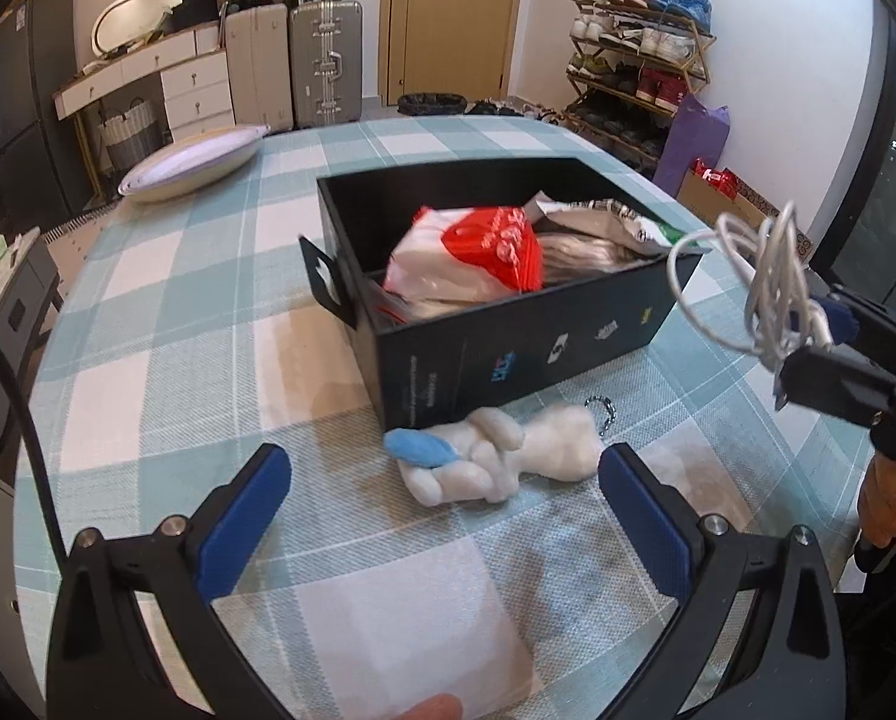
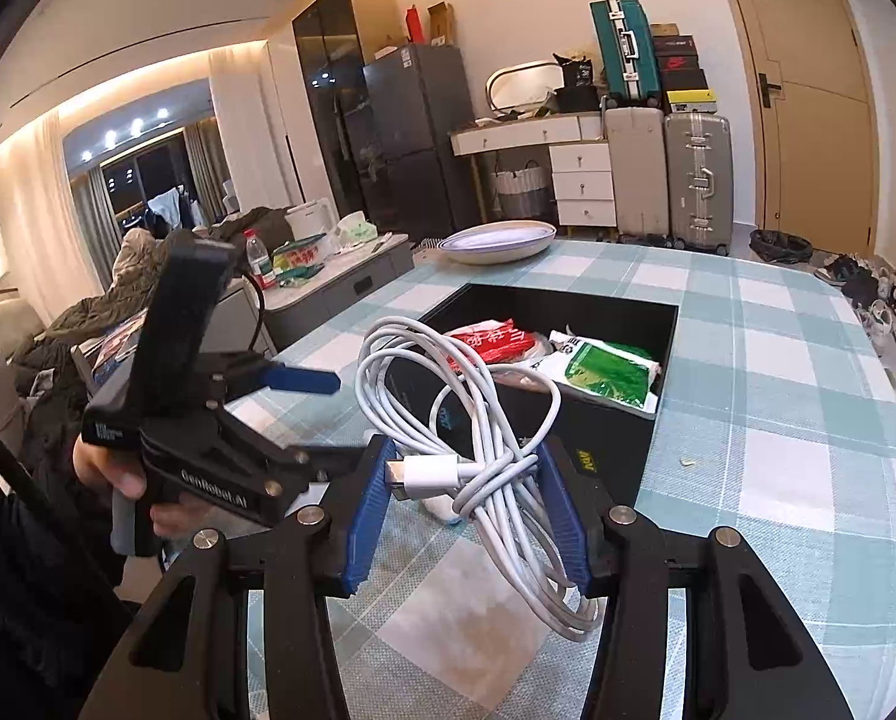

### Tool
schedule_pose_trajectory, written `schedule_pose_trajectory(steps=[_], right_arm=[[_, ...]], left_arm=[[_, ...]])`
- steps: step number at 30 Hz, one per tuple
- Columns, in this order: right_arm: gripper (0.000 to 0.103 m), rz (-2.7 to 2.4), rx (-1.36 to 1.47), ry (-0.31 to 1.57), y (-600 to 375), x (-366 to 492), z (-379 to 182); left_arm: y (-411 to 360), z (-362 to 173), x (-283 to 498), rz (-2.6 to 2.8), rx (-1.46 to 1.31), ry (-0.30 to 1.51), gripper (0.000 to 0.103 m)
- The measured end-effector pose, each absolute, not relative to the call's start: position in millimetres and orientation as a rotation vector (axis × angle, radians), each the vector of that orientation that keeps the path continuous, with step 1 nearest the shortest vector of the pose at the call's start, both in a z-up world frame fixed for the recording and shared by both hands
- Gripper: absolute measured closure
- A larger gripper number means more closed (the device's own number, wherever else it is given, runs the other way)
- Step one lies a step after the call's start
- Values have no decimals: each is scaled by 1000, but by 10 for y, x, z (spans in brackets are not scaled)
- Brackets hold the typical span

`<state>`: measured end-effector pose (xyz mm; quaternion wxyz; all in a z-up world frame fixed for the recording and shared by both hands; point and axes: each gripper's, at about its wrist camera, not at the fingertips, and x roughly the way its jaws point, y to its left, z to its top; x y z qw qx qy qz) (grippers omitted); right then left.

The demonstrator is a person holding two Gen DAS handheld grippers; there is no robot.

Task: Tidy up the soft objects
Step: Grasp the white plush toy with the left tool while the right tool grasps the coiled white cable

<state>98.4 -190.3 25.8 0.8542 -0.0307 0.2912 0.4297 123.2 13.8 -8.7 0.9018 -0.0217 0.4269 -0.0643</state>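
My right gripper [image 2: 466, 516] is clenched on a coiled white charging cable [image 2: 484, 420]: both blue fingers [image 2: 367, 516] press the bundle from either side, and the plug end lies crosswise between them. The cable hangs clear of the tabletop [image 2: 778, 420], just in front of the black box [image 2: 604, 438] and near its right-hand corner as seen from my left wrist camera.

My left gripper [image 1: 445, 516] is released, its blue fingers [image 1: 241, 522] spread wide and holding nothing. It hovers above the checked tabletop on the near side of the black box.

Between those spread fingers, a white plush toy [image 1: 496, 462] with a blue part lies flat on the tabletop, touching or just short of the box's near wall. A small metal chain [image 1: 604, 411] sits at the toy's far end, against the box.

Inside the black box: a red-and-white plastic bag [image 1: 478, 252] toward the left end, and a green-and-white packet [image 2: 610, 372] toward the right end.

Beyond the box, near the far left edge of the tabletop, rests a shallow white bowl [image 1: 190, 165].
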Motion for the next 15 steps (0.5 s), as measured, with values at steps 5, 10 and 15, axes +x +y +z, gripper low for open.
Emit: schedule_pose_trajectory(steps=[5, 10, 15], right_arm=[[54, 885, -38, 605, -1953, 1005, 285], [54, 879, -27, 597, -1976, 987, 297], [54, 878, -26, 598, -1977, 992, 296]], left_arm=[[40, -210, 1302, -117, -63, 930, 0], [-71, -297, 1351, -90, -62, 957, 0], [-174, -327, 1346, -69, -47, 957, 0]])
